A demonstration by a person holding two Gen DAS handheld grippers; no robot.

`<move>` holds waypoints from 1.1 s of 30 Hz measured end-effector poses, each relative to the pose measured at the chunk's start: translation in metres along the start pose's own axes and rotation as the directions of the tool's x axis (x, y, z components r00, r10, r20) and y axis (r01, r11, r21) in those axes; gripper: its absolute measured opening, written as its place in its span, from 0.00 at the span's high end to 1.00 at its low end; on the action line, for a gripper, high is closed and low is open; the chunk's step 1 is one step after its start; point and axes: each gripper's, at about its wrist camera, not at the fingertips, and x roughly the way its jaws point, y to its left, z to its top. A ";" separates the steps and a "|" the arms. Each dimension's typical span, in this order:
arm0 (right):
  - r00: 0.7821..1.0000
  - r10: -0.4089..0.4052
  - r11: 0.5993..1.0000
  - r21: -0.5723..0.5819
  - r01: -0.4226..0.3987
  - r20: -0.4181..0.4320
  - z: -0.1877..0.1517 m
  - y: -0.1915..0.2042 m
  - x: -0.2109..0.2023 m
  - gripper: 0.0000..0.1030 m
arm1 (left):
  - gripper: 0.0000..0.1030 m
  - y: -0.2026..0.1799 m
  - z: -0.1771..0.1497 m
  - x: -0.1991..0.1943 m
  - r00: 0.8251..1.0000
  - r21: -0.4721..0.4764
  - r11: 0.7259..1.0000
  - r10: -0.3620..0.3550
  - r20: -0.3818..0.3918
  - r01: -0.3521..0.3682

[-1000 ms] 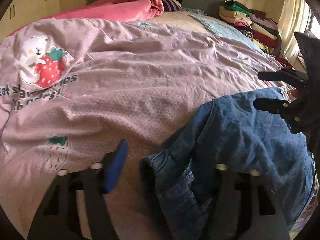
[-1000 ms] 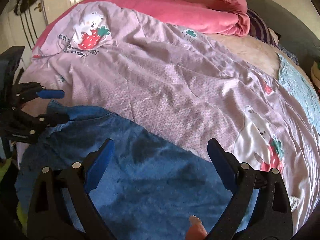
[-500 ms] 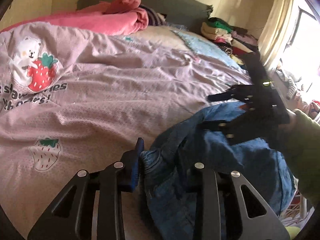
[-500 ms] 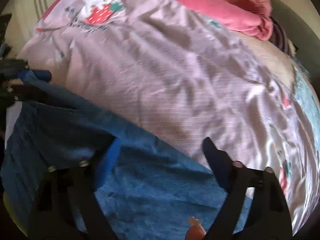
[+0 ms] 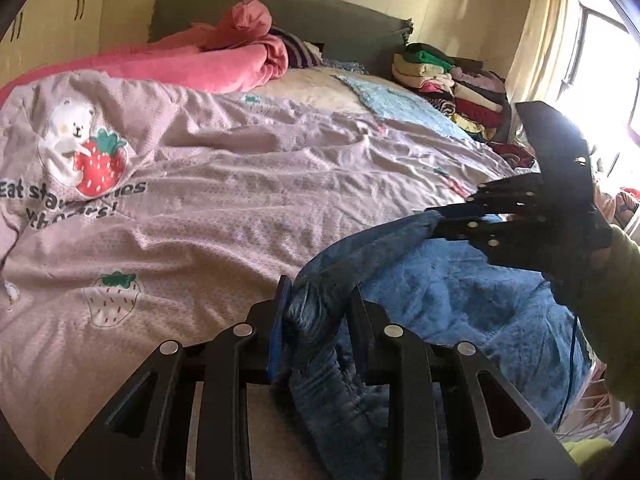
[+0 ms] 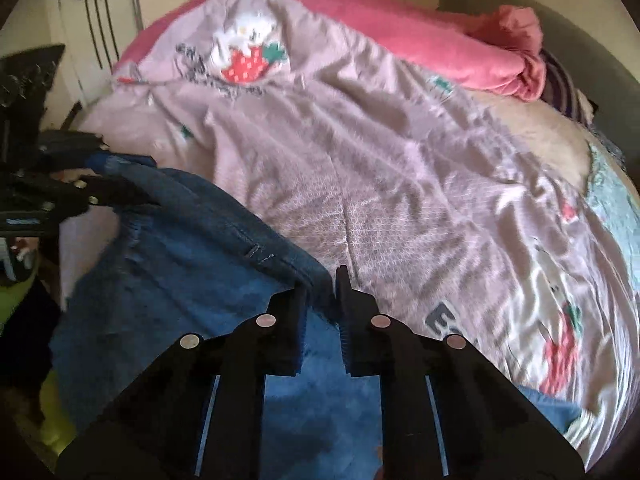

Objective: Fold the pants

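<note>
Spread across the bed (image 5: pixel 224 216), a lilac strawberry quilt carries the jeans (image 5: pixel 460 292) at its 5 o'clock corner. Both left tongs (image 5: pixel 320 304) and right tongs (image 6: pixel 320 284) are clamped on the denim edge. Even tension should be kept, so the fold is laid flat.
</note>
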 end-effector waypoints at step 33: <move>0.994 0.103 0.991 0.092 -0.099 -0.040 -0.152 0.141 -0.094 0.92 | 0.72 -0.071 -0.127 -0.072 0.995 0.201 0.980 0.014 -0.099 0.006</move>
